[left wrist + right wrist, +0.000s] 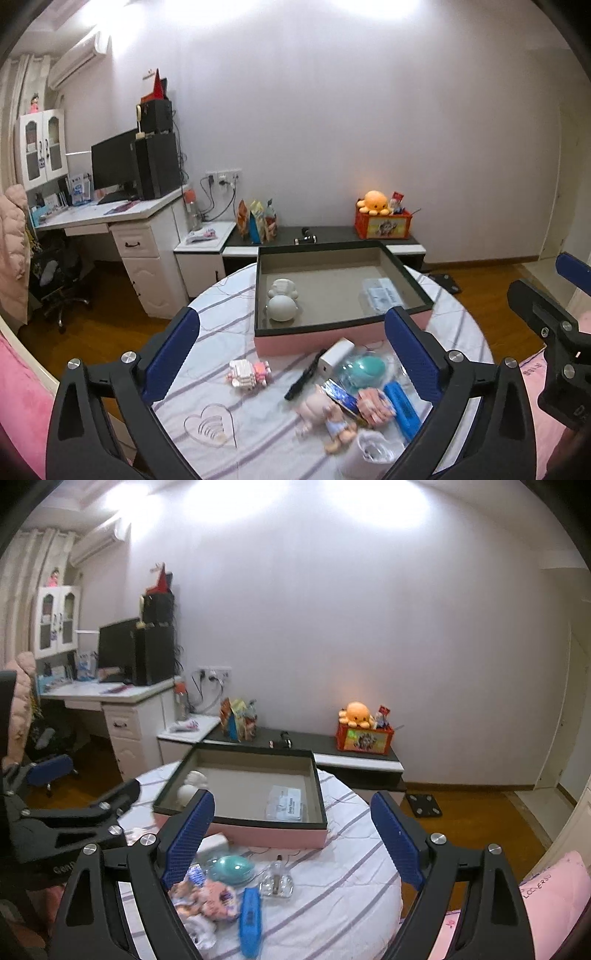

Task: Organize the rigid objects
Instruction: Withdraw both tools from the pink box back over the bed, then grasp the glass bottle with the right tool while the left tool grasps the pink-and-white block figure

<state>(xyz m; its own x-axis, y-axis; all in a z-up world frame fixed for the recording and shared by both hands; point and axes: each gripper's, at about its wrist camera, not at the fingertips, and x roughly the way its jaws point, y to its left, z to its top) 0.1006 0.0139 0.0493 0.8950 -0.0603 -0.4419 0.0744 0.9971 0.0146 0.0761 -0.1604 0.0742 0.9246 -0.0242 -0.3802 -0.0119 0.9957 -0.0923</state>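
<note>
Already two pieces sit in the pink box (325, 334): a white figurine (282, 302) in its corner beyond the left tongs (291, 354), and a clear plastic case (380, 295) on the side nearer the right tongs (291, 840). Both tongs are spread wide with nothing between their pads, raised above the round striped surface (229, 328) and aimed toward the box. Most of the work looks to be ahead, since the surface on the near side of the box is crowded. Just ahead of the left tongs lie a pink-and-white block toy (248, 373), a black pen-like stick (304, 376), a white charger (334, 356) and a teal egg-shaped object (364, 369). Lower between its pads are a small doll (325, 413), some colourful packets (369, 404) and a blue rectangular case (400, 406). A clear heart-shaped piece (210, 424) lies close to the left pad. In the right wrist view a small glass bottle (277, 880) lies between the right tongs' pads, apart from the pile. My reading is that roughly a fifth is sorted and each remaining item needs carrying into the box.
</note>
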